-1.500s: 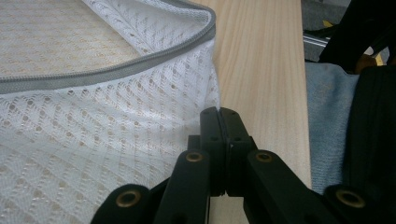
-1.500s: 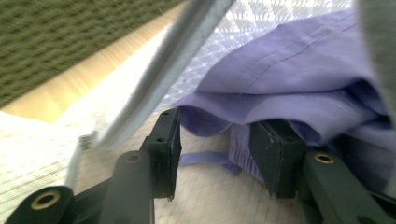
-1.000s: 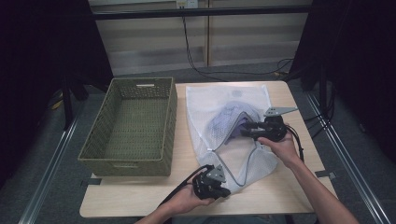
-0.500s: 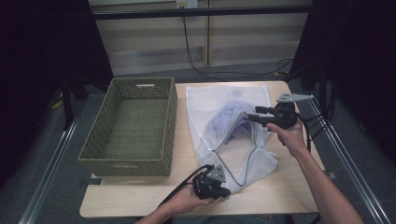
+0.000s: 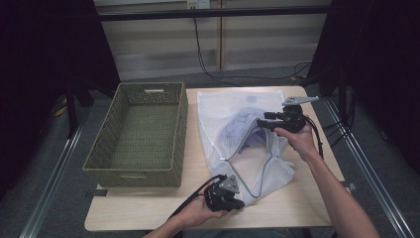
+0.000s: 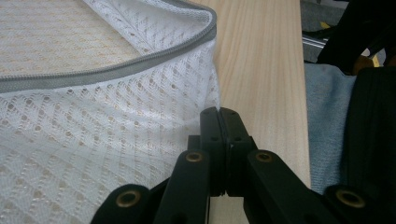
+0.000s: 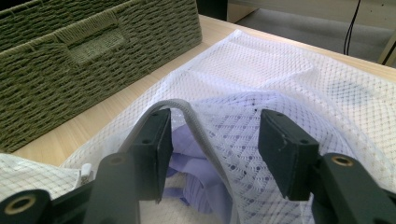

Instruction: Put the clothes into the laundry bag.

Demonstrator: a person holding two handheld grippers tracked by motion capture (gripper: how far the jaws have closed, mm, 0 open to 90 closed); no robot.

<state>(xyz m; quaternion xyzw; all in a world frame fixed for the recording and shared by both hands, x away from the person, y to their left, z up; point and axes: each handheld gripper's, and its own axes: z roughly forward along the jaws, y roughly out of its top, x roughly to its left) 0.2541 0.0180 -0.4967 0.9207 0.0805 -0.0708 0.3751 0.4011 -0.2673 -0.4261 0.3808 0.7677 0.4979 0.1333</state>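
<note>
The mesh laundry bag [image 5: 237, 134] lies on the worktop [image 5: 307, 203] beside an empty basket [image 5: 141, 131], lilac garment [image 7: 196, 186] still inside. Left tool [image 5: 229, 197] is clamped shut at the bag's near corner; right tool [image 5: 262, 123], jaws just narrowing yet parted, straddles the zipper edge [image 7: 191, 119] unpinched. Extraction pending.
</note>
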